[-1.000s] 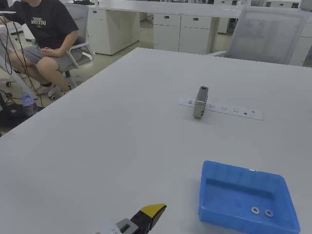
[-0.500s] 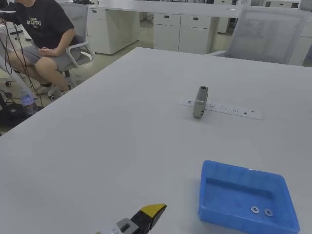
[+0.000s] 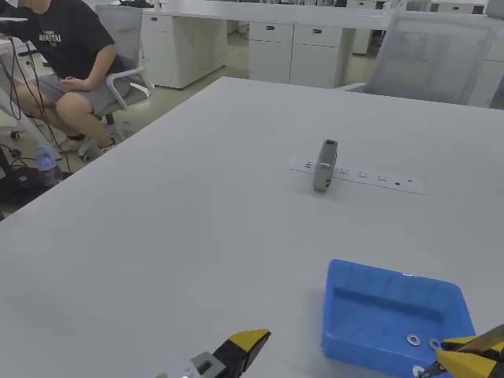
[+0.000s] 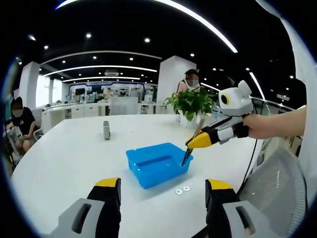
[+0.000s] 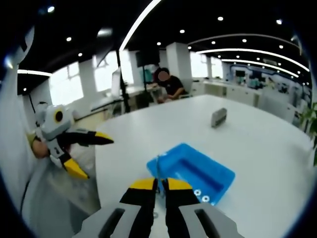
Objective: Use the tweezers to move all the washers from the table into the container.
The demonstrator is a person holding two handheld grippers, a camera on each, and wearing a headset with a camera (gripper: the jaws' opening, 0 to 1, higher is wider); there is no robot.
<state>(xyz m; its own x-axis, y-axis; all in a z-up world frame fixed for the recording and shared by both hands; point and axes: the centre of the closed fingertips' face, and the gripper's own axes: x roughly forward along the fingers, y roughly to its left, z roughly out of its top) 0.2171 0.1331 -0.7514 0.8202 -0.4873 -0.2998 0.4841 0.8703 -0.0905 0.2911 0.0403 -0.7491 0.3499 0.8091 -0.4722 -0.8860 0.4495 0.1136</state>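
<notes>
A broad white worktop [image 3: 197, 236] carried a shallow blue plastic container [image 3: 378, 303], open side up. A white power strip [image 3: 370, 177] and a small grey upright box [image 3: 324, 165] stood farther back. A seated person in a black T-shirt [image 3: 59, 47] occupied a chair off the worktop's far left corner. The left hand-held gripper [image 4: 163, 187] hung over the near edge, its yellow-tipped jaws spread wide with nothing between them. The right hand-held gripper [image 5: 157, 182] had its jaws pinched narrow on thin metal tweezers [image 5: 158, 171], whose tips pointed down at the container's rim (whether they carried anything could not be told). Two small metal washers [image 3: 413, 339] lay on the container's floor near its front wall. In the left gripper view, two further washers [image 4: 182, 190] lay on the worktop just beside the container's near wall.
</notes>
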